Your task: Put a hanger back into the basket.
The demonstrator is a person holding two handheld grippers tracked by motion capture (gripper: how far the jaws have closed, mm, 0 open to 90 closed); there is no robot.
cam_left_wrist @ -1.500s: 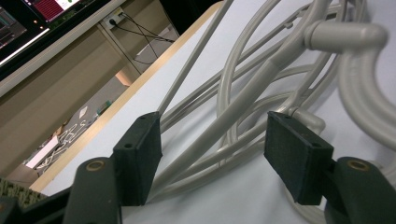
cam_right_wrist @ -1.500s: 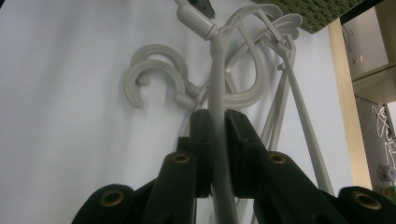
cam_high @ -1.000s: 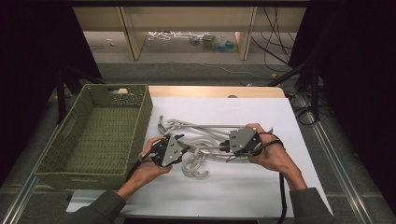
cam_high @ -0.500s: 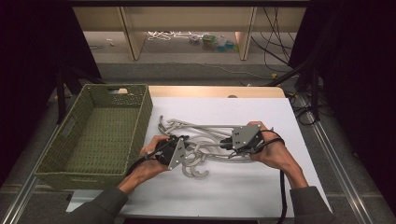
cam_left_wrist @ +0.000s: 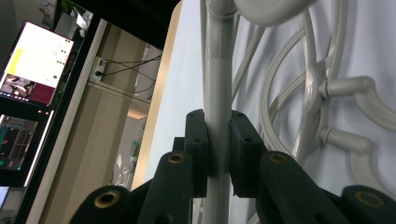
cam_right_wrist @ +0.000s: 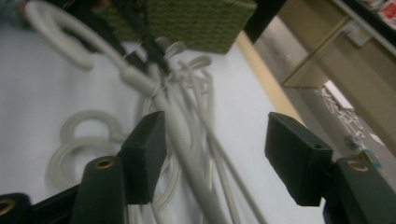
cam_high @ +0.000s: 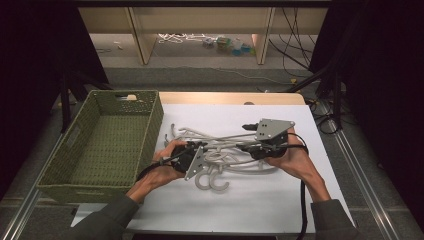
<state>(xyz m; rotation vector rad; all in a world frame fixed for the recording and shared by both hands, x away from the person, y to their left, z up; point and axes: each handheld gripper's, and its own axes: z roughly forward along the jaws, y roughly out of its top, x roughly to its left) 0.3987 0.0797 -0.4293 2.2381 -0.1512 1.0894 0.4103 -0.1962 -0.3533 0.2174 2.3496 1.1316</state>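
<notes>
Green wicker basket at 9 o'clock sits empty. Left gripper is clamped on a white hanger; right gripper just opened, jaws loose around the hanger's arm.

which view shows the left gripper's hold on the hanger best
The left gripper view: the left gripper is shut on a hanger bar, pads pressing both sides. The high view shows that gripper small over the pile; the right gripper view shows the hanger blurred.

My black tongs hold a pale grey hanger; the woven basket is green, the tabletop white.
</notes>
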